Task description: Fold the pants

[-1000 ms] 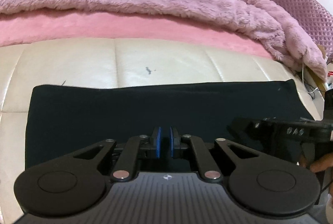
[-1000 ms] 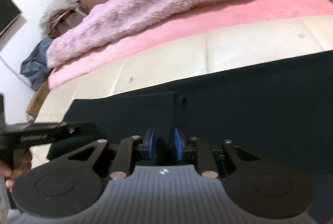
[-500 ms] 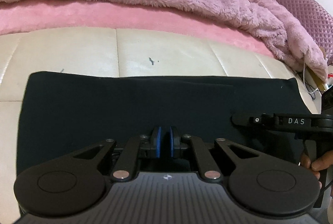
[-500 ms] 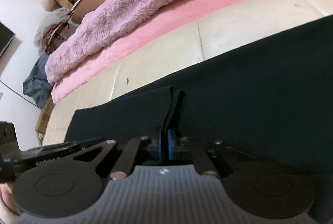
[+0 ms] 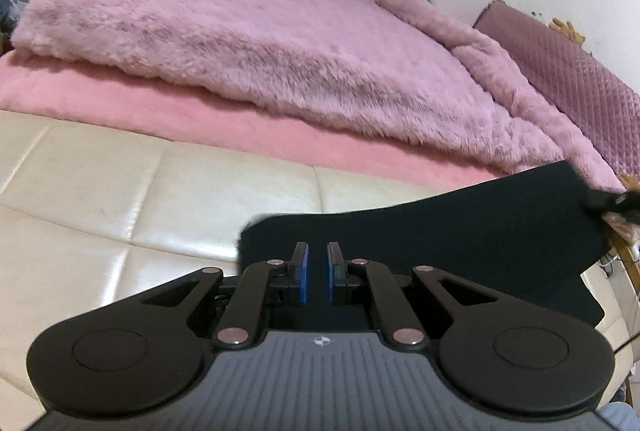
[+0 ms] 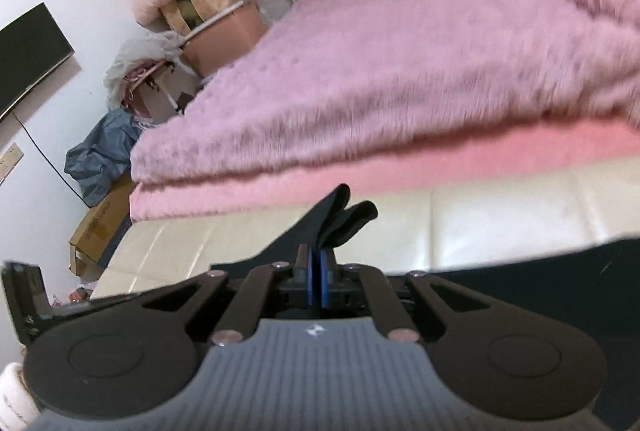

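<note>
Gripping black pants point(image 5: 460, 231) in both tongs

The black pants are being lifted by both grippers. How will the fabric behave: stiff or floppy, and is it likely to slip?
Probably floppy: the black pants sag in a curve between the two held edges. They seem light, since a thin pinch in the right gripper carries them. Slipping looks unlikely on that side, with folded cloth bunched above the shut pads; the left gripper shows a small gap, so its hold is less certain.
</note>
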{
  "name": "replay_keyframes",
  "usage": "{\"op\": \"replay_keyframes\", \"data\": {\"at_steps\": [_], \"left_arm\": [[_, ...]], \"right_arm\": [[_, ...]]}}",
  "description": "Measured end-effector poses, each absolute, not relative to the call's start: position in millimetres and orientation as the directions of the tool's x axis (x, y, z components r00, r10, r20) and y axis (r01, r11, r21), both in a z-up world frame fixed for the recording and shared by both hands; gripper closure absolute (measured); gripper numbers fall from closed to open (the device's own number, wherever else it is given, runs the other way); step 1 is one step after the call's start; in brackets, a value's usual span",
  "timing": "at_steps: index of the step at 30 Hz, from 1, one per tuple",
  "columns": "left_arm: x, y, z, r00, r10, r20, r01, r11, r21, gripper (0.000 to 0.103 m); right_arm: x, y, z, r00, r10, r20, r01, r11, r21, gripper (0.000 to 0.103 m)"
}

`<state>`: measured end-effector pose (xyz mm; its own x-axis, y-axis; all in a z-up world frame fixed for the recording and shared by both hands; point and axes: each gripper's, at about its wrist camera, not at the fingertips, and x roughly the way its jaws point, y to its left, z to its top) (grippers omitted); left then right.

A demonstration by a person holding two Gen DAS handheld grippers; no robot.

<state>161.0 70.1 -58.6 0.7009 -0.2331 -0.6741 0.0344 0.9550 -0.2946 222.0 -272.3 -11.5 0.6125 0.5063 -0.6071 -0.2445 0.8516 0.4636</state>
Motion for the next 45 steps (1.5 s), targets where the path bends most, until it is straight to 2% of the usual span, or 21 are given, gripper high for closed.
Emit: {"op": "replay_keyframes", "data": {"at_steps": [6,12,15,20,27,33,41,43,45], "left_arm": [[157.8,59.6,-57.3,0.704,-0.264,-0.660,0.064,0.949,-0.310,0.095],[166.5,26.6,-63.5,0.678,-0.300,-0.671,0.125,0.946,-0.298,0.095],[171.5,7.8,-69.6,0.657,-0.305,-0.689,0.155,0.949,-0.273,0.095],[184.4,-19.5,-86.7,0.613,-0.298,-0.732,0.186,0.955,-0.233,0.095],[204.7,-49.5,-117.5,0.537,-0.279,-0.796,0.216,0.958,-0.190,0.095],[210.0,-54.6,-140.7,0.497,-0.230,-0.837,0.183,0.970,-0.158,0.095],[210.5,-50.9,-143.9,0.498,-0.228,-0.837,0.173,0.971,-0.162,0.096],[211.1,-49.8,-139.1,0.499,-0.235,-0.834,0.173,0.970,-0.170,0.095],[212.4,-43.3,-131.7,0.529,-0.266,-0.806,0.158,0.964,-0.214,0.095]], "right_arm": [[210.2,-328.5,55.6,0.668,0.436,-0.603,-0.223,0.891,0.396,0.103],[206.3,-400.2,73.7,0.705,0.299,-0.643,-0.109,0.942,0.318,0.103],[208.1,-433.3,60.3,0.697,0.235,-0.677,-0.036,0.955,0.294,0.103],[216.2,-472.7,2.7,0.649,0.189,-0.737,0.060,0.953,0.298,0.103],[231.3,-499.9,-69.2,0.606,0.140,-0.783,0.111,0.960,0.258,0.103],[245.7,-515.3,-117.3,0.566,0.109,-0.817,0.115,0.971,0.210,0.103],[248.1,-517.9,-147.6,0.554,0.063,-0.830,0.131,0.978,0.162,0.103],[249.0,-515.8,-144.0,0.551,-0.003,-0.834,0.153,0.983,0.097,0.092],[247.7,-514.7,-137.5,0.552,-0.070,-0.831,0.173,0.984,0.032,0.093]]}}
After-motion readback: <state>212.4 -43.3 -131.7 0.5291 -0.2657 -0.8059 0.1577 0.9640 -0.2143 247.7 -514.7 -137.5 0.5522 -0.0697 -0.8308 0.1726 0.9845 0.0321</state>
